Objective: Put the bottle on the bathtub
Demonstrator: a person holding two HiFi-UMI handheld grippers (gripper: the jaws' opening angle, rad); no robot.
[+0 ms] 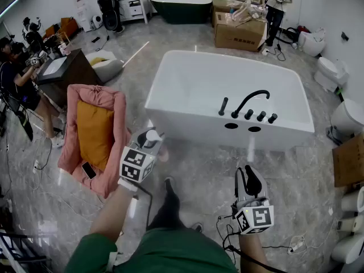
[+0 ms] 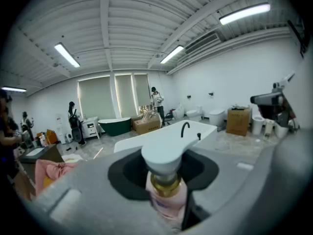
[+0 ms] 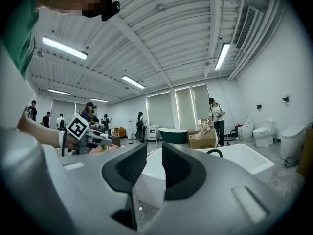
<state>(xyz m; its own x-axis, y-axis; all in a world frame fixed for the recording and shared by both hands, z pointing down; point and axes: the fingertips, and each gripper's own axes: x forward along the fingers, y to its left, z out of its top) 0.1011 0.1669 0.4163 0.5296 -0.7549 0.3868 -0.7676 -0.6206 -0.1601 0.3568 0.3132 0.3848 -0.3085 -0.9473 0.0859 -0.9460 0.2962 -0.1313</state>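
A white bathtub with a black faucet on its near deck stands in the middle of the head view. My left gripper hangs just in front of the tub's near left corner, shut on a pink bottle with a gold collar and a white pump cap. In the left gripper view the bottle stands upright between the jaws, with the tub beyond it. My right gripper is lower right, short of the tub's front wall. Its jaws are close together with nothing between them.
A pink armchair with an orange cushion and a phone stands to the left. A cardboard box and a dark green tub are behind. Toilets line the right side. Cables lie on the floor. People stand around.
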